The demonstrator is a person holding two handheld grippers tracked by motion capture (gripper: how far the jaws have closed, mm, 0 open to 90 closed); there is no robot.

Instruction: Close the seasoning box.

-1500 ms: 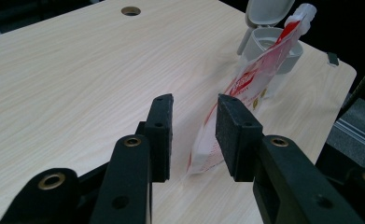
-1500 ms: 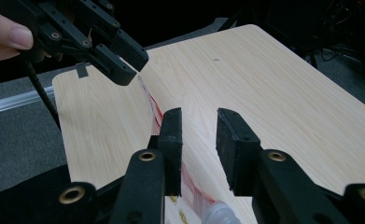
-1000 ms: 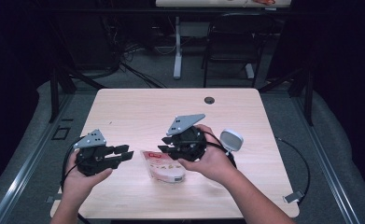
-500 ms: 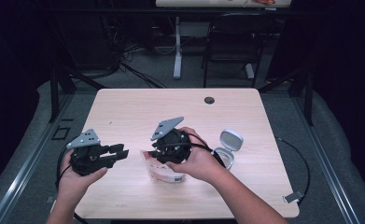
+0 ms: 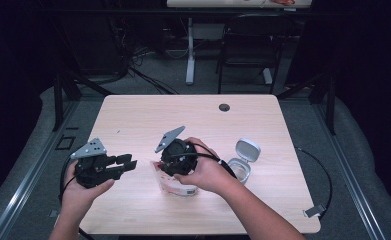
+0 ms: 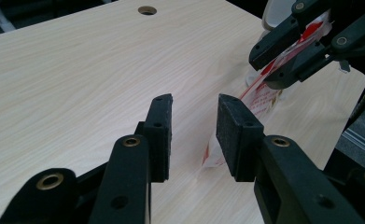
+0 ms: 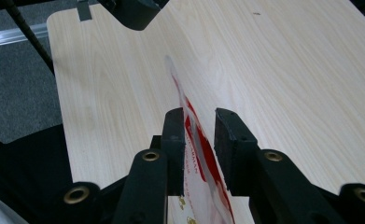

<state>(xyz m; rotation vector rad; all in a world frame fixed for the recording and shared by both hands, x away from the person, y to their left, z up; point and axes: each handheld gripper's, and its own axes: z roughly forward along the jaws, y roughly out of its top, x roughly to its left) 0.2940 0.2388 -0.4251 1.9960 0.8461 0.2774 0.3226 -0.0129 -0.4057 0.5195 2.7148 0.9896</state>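
Evidently you have brought your right tongs [image 5: 159, 169] down over the packet [image 7: 196, 154], a clear pouch with red print near the middle of the counter [image 5: 243, 120], so its upper edge stands between the pads. They have just been closing: the left pad touches the film, but a gap shows on the other side, so I read no firm grip yet. Your left tongs [image 6: 194, 126] wait to the left, parted and holding nothing, aimed at the packet's near corner, probably to take the other end. A jar [image 5: 239, 169] with its hinged lid [image 5: 246, 150] flipped back sits right of your hand. That hand covers most of the packet from above, and its print is too blurred to read.
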